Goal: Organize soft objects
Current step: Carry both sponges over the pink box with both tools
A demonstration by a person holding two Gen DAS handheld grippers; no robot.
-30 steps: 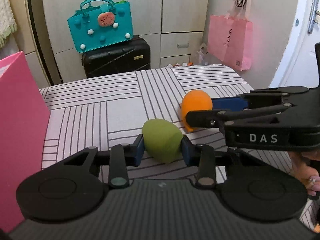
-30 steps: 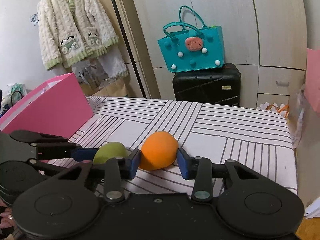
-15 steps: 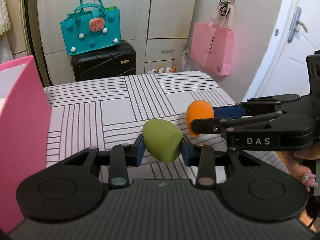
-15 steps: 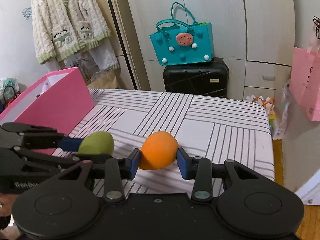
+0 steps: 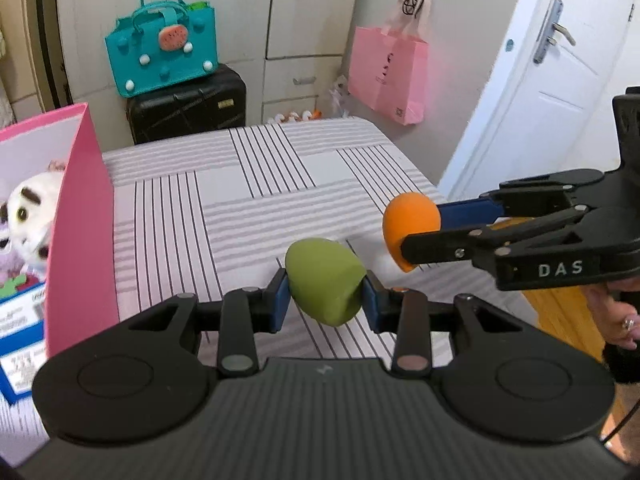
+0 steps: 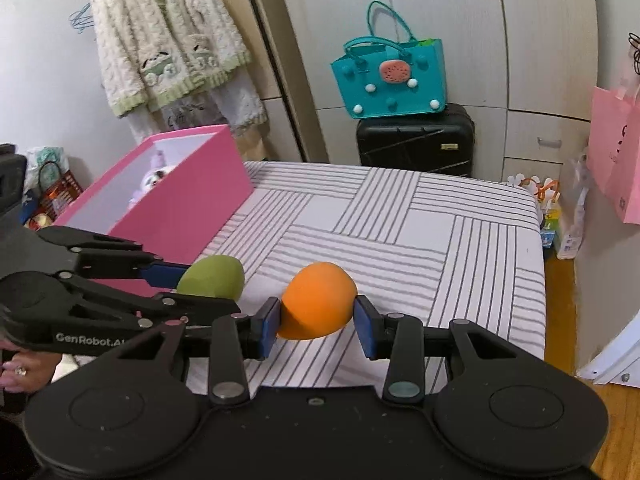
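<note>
My left gripper [image 5: 325, 300] is shut on a green egg-shaped sponge [image 5: 324, 280] and holds it above the striped bed [image 5: 248, 200]. My right gripper [image 6: 316, 322] is shut on an orange egg-shaped sponge [image 6: 318, 300], also held above the bed. In the left wrist view the orange sponge [image 5: 410, 226] sits to the right of the green one. In the right wrist view the green sponge [image 6: 212, 276] is to the left. An open pink box [image 6: 176, 196] stands at the bed's left side, with plush toys [image 5: 28, 216] inside.
A teal handbag [image 6: 392, 76] sits on a black suitcase [image 6: 416, 140] behind the bed. A pink paper bag [image 5: 388, 72] hangs on the wall to the right, near a white door [image 5: 560, 80]. A fluffy cardigan [image 6: 168, 40] hangs at the left.
Both grippers have risen off the bed with their sponges. The pink box's inside and its plush toys have come into view.
</note>
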